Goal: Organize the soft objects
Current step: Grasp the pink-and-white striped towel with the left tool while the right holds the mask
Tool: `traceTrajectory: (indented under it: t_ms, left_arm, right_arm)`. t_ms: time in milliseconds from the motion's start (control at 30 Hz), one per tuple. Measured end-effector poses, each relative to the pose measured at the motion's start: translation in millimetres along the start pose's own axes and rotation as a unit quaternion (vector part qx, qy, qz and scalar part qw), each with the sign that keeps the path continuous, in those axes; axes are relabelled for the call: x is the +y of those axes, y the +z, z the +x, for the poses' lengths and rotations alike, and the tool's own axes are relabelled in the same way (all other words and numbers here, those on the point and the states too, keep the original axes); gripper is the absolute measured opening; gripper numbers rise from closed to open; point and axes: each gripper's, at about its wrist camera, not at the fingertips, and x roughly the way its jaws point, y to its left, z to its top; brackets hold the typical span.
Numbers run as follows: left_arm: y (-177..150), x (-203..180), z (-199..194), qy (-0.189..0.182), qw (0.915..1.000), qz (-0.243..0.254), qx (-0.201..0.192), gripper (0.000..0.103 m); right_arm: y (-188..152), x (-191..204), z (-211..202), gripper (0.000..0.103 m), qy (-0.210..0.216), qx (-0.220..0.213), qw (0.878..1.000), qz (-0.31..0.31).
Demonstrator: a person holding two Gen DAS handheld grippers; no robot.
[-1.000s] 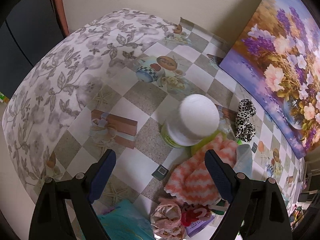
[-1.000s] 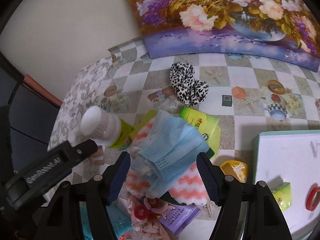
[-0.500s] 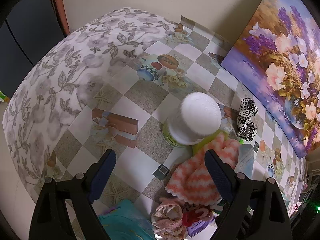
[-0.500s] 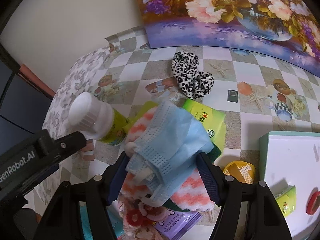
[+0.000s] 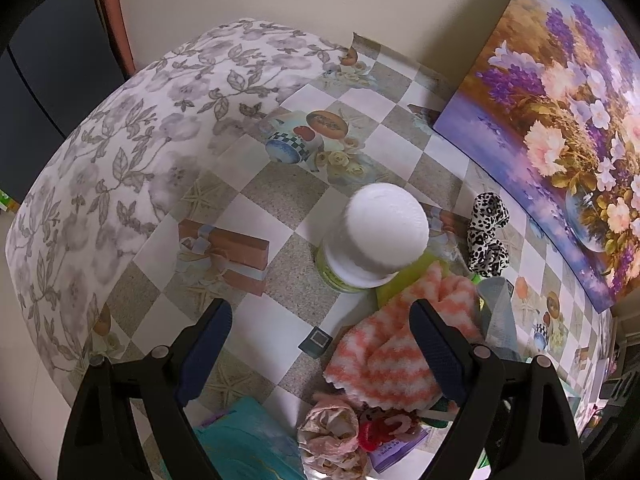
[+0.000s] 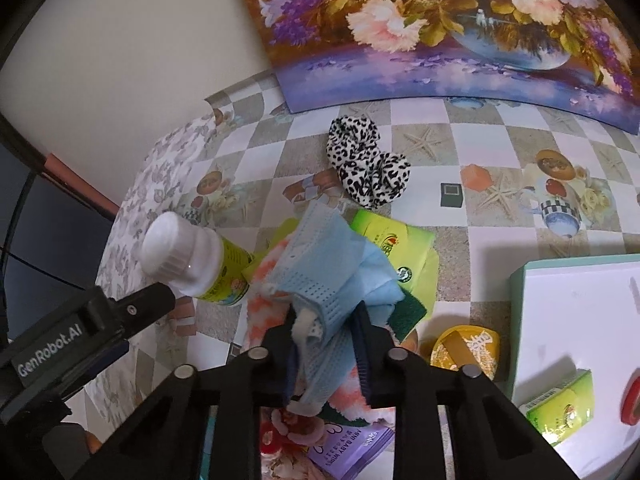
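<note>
The right claw was wide apart a second ago; now its jaws are closing, and the blue face mask is pinched between them. The mask sits in the lower middle of the frame, bunched up on top of the orange striped cloth. The leopard scrunchie lies apart, higher up on the checkered tabletop. The left claw hangs wide apart, holding nothing, near the white-capped bottle.

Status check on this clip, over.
Right tongs closing on pale blue face mask. Left tongs open, empty. Mask lies on orange-striped fluffy cloth; white-capped bottle close by.
</note>
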Motion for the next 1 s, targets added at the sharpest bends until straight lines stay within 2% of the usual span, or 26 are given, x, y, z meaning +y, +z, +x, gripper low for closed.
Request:
traceTrajectory:
  t_ms: [267,500,800,1000]
  left_arm:
    - [-1,-8,-5,-0.004,0.9999,0.010,-0.005,0.091]
    - [-5,-23,-6,-0.021,0.9995,0.023,0.000,0.091]
    - [-18,-51,6,-0.053,0.9972,0.048,0.021,0.091]
    - [-26,-72,14,-0.053,0.9954,0.076,0.024,0.091]
  right_arm:
    - [7,-4,-19,0.016,0.013,-0.018,1.000,0.003]
    - [14,-9,-41,0.016,0.012,-0.042,0.999,0.001]
    - [22,-38,-59,0.016,0.003,-0.051,0.998,0.031]
    - [25,-49,-64,0.016,0.003,-0.049,0.998,0.041]
